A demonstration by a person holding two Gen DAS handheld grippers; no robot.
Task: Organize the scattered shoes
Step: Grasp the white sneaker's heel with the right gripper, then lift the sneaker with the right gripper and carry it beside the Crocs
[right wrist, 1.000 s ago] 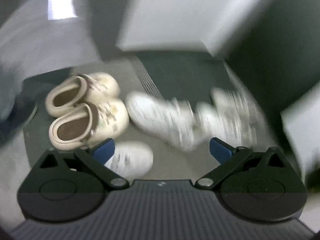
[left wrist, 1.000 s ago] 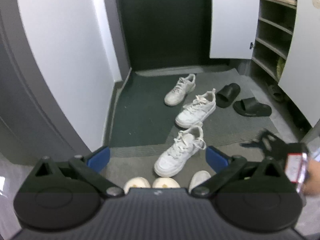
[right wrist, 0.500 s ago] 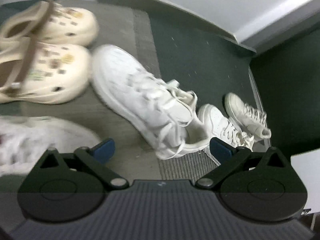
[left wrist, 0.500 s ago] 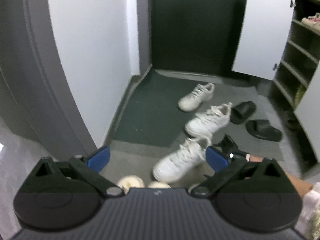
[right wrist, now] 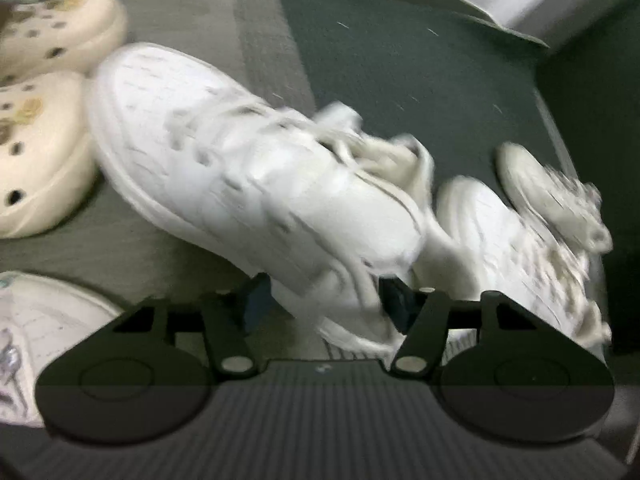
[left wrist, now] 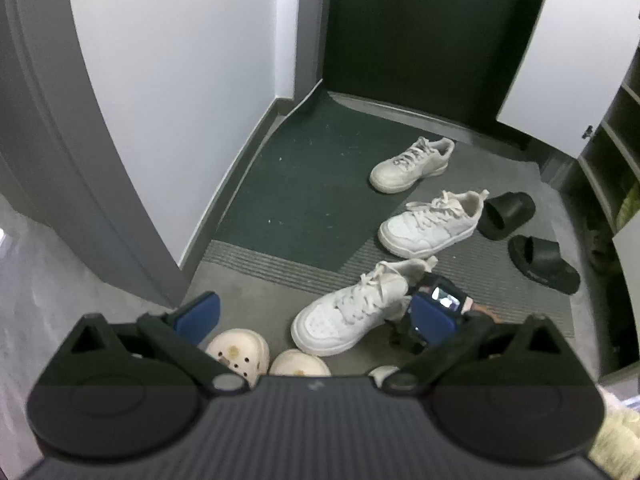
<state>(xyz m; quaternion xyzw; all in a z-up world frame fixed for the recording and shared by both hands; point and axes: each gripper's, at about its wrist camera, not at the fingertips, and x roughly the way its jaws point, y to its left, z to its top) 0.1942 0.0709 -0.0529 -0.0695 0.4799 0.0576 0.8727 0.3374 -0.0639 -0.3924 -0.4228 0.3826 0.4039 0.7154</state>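
- The right hand-held gripper [right wrist: 324, 300] is low over the heel of the nearest white sneaker [right wrist: 248, 184]; its jaws are closing with the heel between them, though blur hides whether the pads press it yet.
- That sneaker lies on the grey mat [left wrist: 256, 296], toe toward the near left, just beside a pair of cream clogs [left wrist: 240, 350].
- The left hand-held gripper [left wrist: 316, 314] hovers above the clogs with its blue pads well apart — nothing sits between them.
- Farther back, a second white sneaker [left wrist: 430, 230] lies just beyond the first, and a third white sneaker [left wrist: 412, 164] rests at the edge of the dark green mat [left wrist: 312, 184].
- Two black slides [left wrist: 524, 236] lie to the right of the sneakers, near the open shoe cabinet [left wrist: 612, 148].
- In the right wrist view, part of another white shoe [right wrist: 44, 320] shows at the near left.
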